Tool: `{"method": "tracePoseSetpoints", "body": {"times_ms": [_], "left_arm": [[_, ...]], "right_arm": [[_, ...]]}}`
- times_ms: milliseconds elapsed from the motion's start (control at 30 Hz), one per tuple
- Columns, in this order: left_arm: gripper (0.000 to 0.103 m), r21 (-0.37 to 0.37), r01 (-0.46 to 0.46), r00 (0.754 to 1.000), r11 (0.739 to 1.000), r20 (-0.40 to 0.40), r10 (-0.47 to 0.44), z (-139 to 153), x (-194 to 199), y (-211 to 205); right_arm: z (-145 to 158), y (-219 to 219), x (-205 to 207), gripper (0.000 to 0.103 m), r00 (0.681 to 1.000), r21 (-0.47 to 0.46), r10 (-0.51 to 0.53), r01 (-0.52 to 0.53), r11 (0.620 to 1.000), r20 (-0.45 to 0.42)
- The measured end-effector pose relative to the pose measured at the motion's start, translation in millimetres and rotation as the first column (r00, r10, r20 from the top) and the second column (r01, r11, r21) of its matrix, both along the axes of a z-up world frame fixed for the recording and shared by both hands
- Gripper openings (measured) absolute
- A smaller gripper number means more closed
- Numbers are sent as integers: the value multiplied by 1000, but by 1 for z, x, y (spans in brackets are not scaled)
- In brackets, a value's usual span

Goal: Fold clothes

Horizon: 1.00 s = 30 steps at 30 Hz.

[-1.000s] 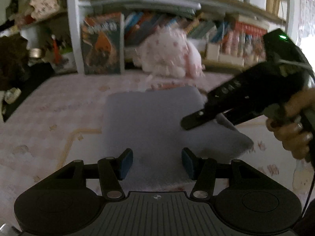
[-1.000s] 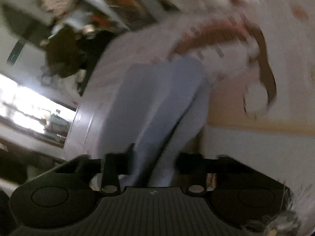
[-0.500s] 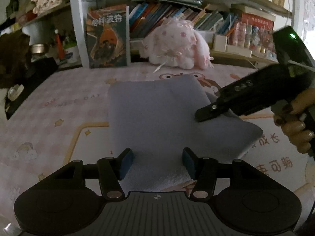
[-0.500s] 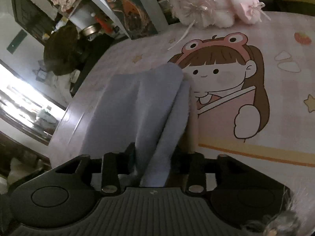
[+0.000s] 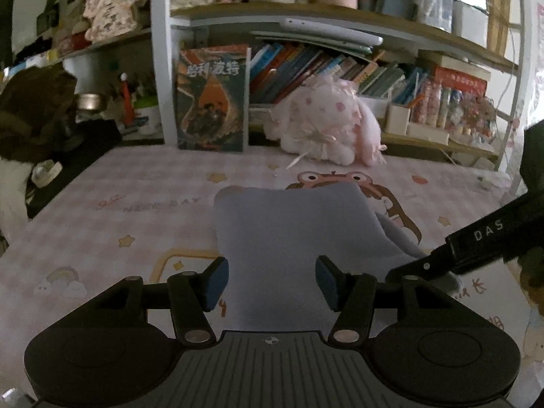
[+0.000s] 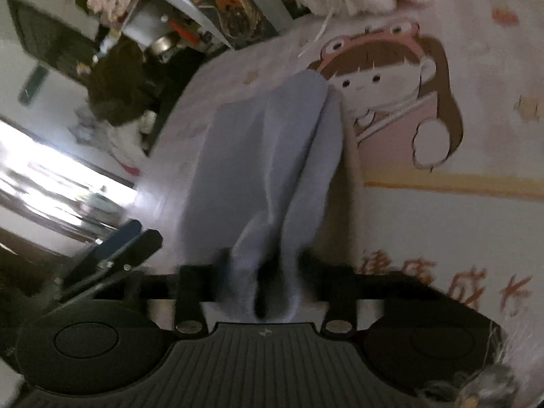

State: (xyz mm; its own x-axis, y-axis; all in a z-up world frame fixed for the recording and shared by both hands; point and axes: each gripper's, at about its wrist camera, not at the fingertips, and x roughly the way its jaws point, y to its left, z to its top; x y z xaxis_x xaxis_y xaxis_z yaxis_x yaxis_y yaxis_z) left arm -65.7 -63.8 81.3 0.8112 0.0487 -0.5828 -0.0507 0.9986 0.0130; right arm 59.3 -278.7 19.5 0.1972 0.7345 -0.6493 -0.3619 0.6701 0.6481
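My right gripper [image 6: 265,282] pinches the soft grey-blue folded garment [image 5: 289,238] edge; left gripper [image 5: 270,284] gapes wide, empty. Keep layers aligned.

Bed [image 5: 136,210] with pink cartoon-print sheet. Lying on it: folded grey-blue garment [image 5: 289,231] at centre, pink plush toy [image 5: 326,125] far, upright book [image 5: 212,98] far left.

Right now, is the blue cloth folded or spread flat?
Folded. The blue cloth lies doubled on the bed sheet, two layers showing along its right edge, where the right gripper pinches it.
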Motion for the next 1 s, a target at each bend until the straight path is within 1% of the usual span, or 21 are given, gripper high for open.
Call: {"method": "tracePoseSetpoints", "body": {"times_ms": [33,67,167,200,233,300,367,433,467,500,533,567,600,633,667,700,767,833,867,1000], "left_arm": [[57,9,10,1000,1000,14,-11,0,-2,-3],[57,19,21,999,1000,29,-22,1,-4,-7],[57,51,77,997,996,-11,-76,-9,-2,-19],[57,66,90,995,994,-46,-87,-16,1,-23],[57,81,104,992,991,-82,-97,-23,4,-26],[57,88,109,991,990,-92,-101,-26,3,-26],[57,94,114,990,989,-99,-105,-29,2,-26],[57,100,119,988,988,-107,-108,-31,1,-26],[57,89,102,991,991,-100,-93,-28,1,-22],[57,77,84,993,993,-93,-77,-24,1,-17],[58,52,63,995,997,-80,-59,-20,1,-11],[58,27,42,997,999,-67,-40,-17,1,-5],[60,1,21,998,1000,-55,-21,-13,1,1],[66,-40,-6,998,999,-59,4,-11,3,8],[70,-64,-24,997,998,-74,20,-12,5,14],[71,-86,-42,995,995,-89,34,-13,8,19],[71,-130,-78,991,988,-120,62,-15,14,29],[71,-169,-94,988,981,-139,70,-19,18,35],[71,-202,-96,986,975,-153,66,-22,20,39],[71,-312,-118,978,943,-202,56,-36,28,51]], "right_arm": [[3,0,-3,26,1000,-9,6,-6,1000,25],[3,-3,-3,21,999,17,-2,2,1000,32],[4,-12,-5,20,998,96,-29,24,995,51],[4,-15,-6,20,998,121,-38,31,992,56],[-6,-12,-1,20,998,38,-45,44,998,44],[-27,-10,5,20,998,-52,-62,62,997,-2],[-27,-14,3,20,998,-29,-71,70,997,-3],[-23,-12,1,22,998,-47,-53,54,997,23],[-20,-12,0,25,998,-58,-46,48,997,36],[-18,-11,0,31,998,-69,-40,43,997,49],[-15,-10,-1,35,998,-80,-33,38,996,62],[-10,-11,-4,45,995,-89,-26,34,995,92],[-5,-12,-6,57,992,-98,-18,31,995,122],[-1,-11,-8,66,988,-115,-11,28,993,151],[3,-10,-9,79,984,-132,-2,26,991,180],[3,-8,-7,81,982,-153,11,19,988,190],[2,-5,-3,82,978,-194,37,4,981,207],[-4,-5,0,82,985,-185,23,9,983,171],[-6,-5,2,82,988,-180,17,11,984,153],[-17,-6,9,82,997,-161,-9,22,987,80]]}}
